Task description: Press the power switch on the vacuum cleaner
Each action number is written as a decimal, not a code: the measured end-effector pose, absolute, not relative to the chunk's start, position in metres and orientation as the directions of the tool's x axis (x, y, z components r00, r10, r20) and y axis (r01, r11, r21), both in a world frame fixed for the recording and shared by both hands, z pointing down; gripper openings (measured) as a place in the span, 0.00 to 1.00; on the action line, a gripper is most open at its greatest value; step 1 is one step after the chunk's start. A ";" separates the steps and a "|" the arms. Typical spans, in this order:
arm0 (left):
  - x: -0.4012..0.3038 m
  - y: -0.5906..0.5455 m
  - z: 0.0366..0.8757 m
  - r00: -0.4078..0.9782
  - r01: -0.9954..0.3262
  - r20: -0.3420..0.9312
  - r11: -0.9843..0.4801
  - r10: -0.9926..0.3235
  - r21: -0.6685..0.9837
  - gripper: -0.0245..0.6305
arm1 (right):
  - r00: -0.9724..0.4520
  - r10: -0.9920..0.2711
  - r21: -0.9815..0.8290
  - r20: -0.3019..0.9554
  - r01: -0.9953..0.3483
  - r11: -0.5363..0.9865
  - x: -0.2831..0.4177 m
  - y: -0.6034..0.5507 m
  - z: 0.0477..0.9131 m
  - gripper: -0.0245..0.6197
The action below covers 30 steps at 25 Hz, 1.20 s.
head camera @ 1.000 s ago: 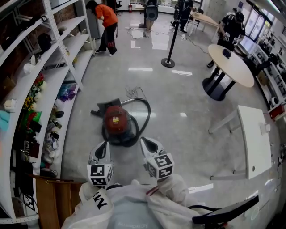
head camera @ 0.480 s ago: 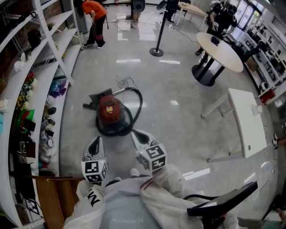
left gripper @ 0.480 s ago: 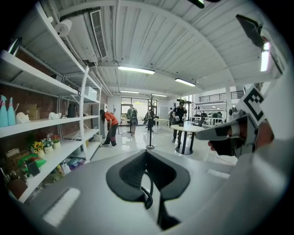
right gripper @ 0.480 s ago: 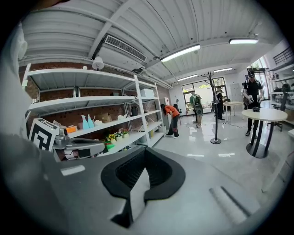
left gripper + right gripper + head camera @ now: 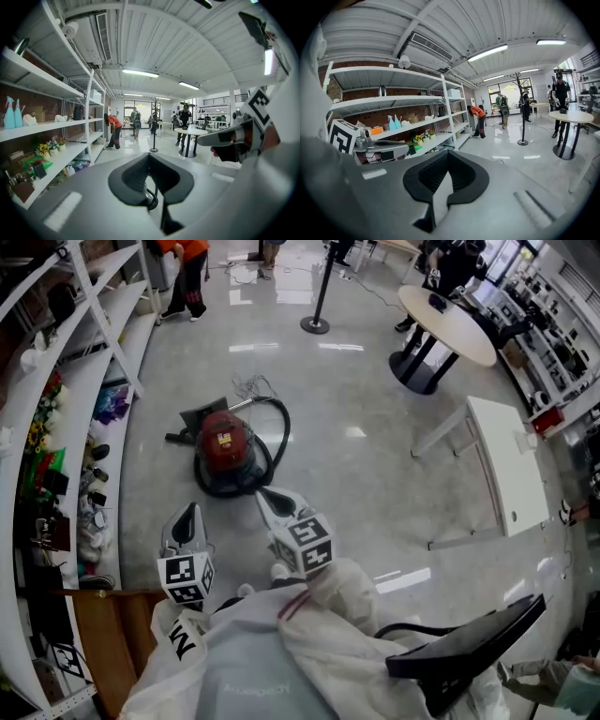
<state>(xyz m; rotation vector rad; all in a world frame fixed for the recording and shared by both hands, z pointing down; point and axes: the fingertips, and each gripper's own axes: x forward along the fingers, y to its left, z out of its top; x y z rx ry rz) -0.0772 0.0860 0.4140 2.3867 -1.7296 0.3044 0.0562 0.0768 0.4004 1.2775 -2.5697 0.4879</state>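
**Vacuum cleaner ahead on the floor, right gripper nearer**

The red vacuum cleaner point(image 5: 225, 448) sits on the floor point(image 5: 375, 474), toward its left edge, where the shelves point(image 5: 84, 399) run. Its body is a round canister with a yellow label on top. Its black hose point(image 5: 281, 432) loops round the right and near sides. A dark nozzle point(image 5: 195, 418) lies on the far-left side, so the whole thing stretches roughly from near-right to far-left. The power switch cannot be picked out on the body at this size, so whether it has been pressed cannot be told.

The right gripper point(image 5: 267, 495) points at the canister from the near-right. Its tip is just beside the near curve of the hose and does not touch it. Its jaws are closed tip to tip with nothing between them. The left gripper point(image 5: 189, 512) hangs closer to the person and a little left of the canister, clear of the hose. Its jaws are likewise closed on nothing.

Any press would probably fall to the right gripper, which would have to travel forward, leftward and down over the hose onto the top of the body.
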 end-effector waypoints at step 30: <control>-0.110 0.123 0.427 0.324 -0.945 0.264 -0.323 -0.908 0.048 0.04 | -0.551 -0.747 -0.145 0.371 -0.830 0.539 0.028 0.116 0.413 0.04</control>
